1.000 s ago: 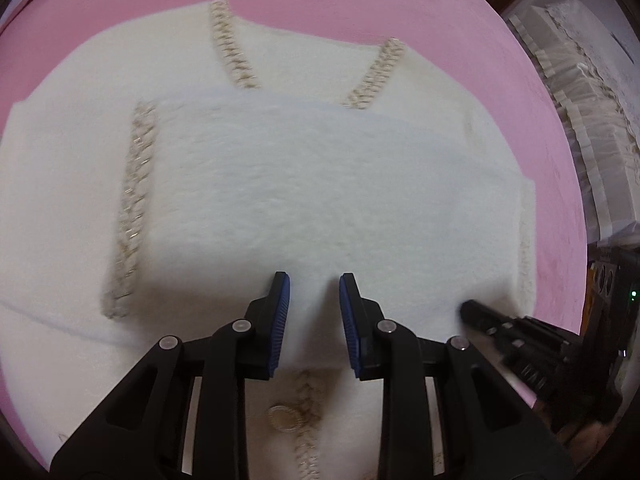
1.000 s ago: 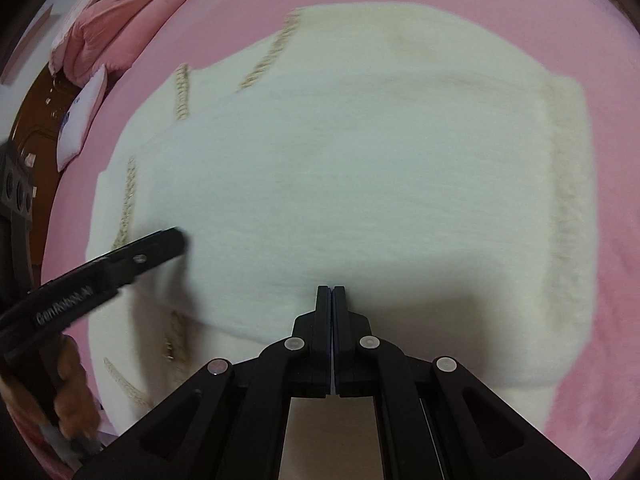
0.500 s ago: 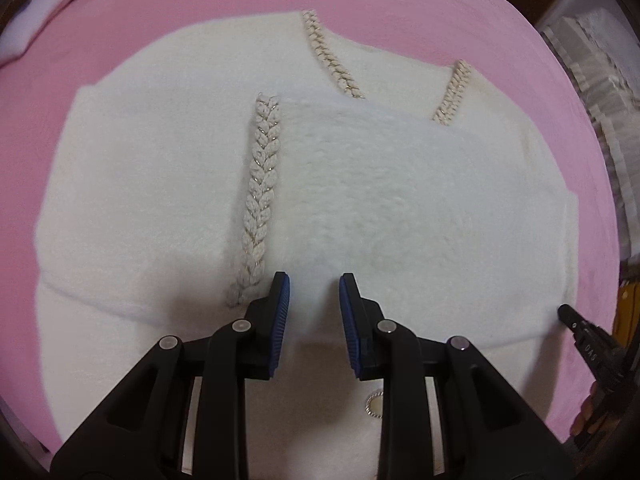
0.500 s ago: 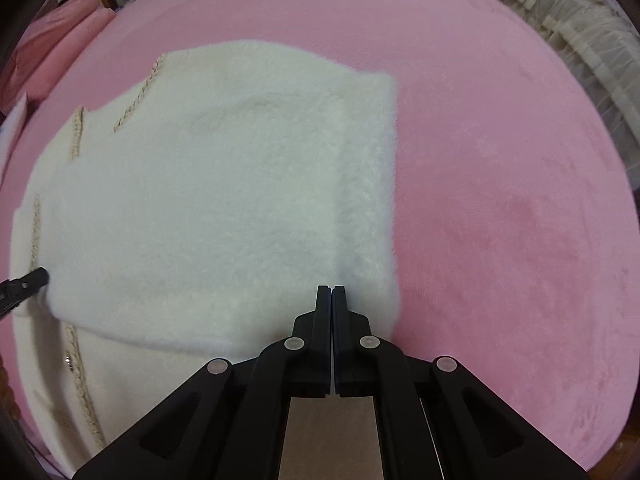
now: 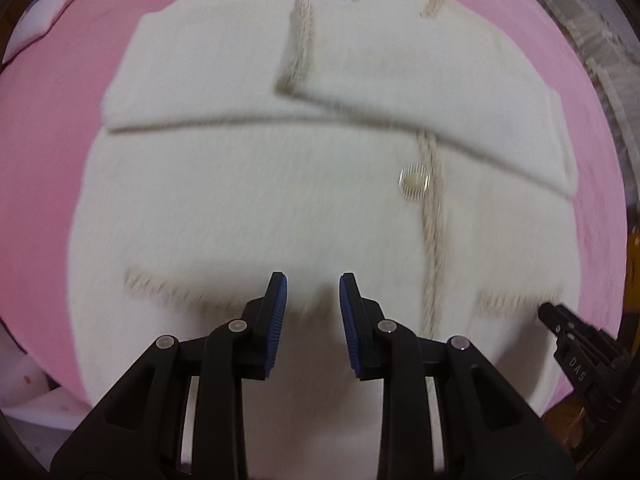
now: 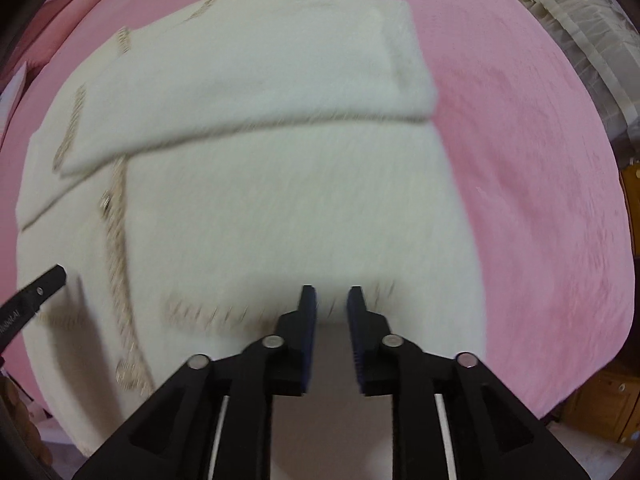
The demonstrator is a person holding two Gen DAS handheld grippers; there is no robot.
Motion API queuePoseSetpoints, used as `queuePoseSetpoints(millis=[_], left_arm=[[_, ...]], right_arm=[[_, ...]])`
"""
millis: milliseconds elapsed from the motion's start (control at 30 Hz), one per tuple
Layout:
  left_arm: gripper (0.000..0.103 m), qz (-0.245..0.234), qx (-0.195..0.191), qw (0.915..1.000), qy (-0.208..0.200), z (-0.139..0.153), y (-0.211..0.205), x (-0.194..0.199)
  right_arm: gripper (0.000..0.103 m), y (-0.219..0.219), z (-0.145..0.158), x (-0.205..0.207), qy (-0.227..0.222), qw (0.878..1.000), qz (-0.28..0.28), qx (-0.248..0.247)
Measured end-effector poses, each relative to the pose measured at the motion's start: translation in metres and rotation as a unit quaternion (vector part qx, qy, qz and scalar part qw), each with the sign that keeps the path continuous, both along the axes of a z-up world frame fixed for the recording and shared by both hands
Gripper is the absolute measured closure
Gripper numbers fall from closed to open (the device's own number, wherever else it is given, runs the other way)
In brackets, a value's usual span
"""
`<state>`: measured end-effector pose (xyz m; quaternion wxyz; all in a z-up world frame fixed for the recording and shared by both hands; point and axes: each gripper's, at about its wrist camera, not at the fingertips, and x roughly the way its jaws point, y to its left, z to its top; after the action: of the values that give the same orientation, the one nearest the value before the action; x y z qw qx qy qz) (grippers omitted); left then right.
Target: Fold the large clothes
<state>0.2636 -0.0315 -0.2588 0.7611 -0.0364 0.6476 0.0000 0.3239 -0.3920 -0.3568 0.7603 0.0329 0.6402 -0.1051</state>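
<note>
A cream fuzzy cardigan (image 5: 248,200) lies flat on a pink bed cover (image 5: 52,120), both sleeves folded across its chest, braided trim (image 5: 432,240) running down the front past a round button (image 5: 415,181). The left tool (image 5: 312,292) hangs over the lower hem with its jaws apart and nothing between them. The right tool (image 6: 331,300) – its jaws have just been opening – stands over the hem too, gap empty, pads clear of the fabric. Both views are blurred.
</note>
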Motion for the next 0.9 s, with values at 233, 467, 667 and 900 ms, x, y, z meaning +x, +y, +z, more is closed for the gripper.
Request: queuePoseSetpoints(millis=[233, 467, 667, 900], left_arm=[[0.078, -0.032, 0.018, 0.9993, -0.007, 0.024, 0.019, -0.068], [0.063, -0.012, 0.006, 0.9997, 0.019, 0.039, 0.049, -0.127], [0.038, 0.004, 0.018, 0.9995, 0.027, 0.049, 0.061, -0.159], [0.034, 0.013, 0.034, 0.9979, 0.052, 0.053, 0.082, -0.196]], right_arm=[[0.063, 0.055, 0.017, -0.07, -0.007, 1.0, 0.019, 0.013], [0.034, 0.1, 0.045, -0.138, -0.01, 0.999, 0.037, 0.022], [0.026, 0.104, 0.059, -0.161, -0.012, 0.999, 0.043, 0.028], [0.021, 0.1, 0.097, -0.197, -0.059, 0.993, 0.068, 0.07]])
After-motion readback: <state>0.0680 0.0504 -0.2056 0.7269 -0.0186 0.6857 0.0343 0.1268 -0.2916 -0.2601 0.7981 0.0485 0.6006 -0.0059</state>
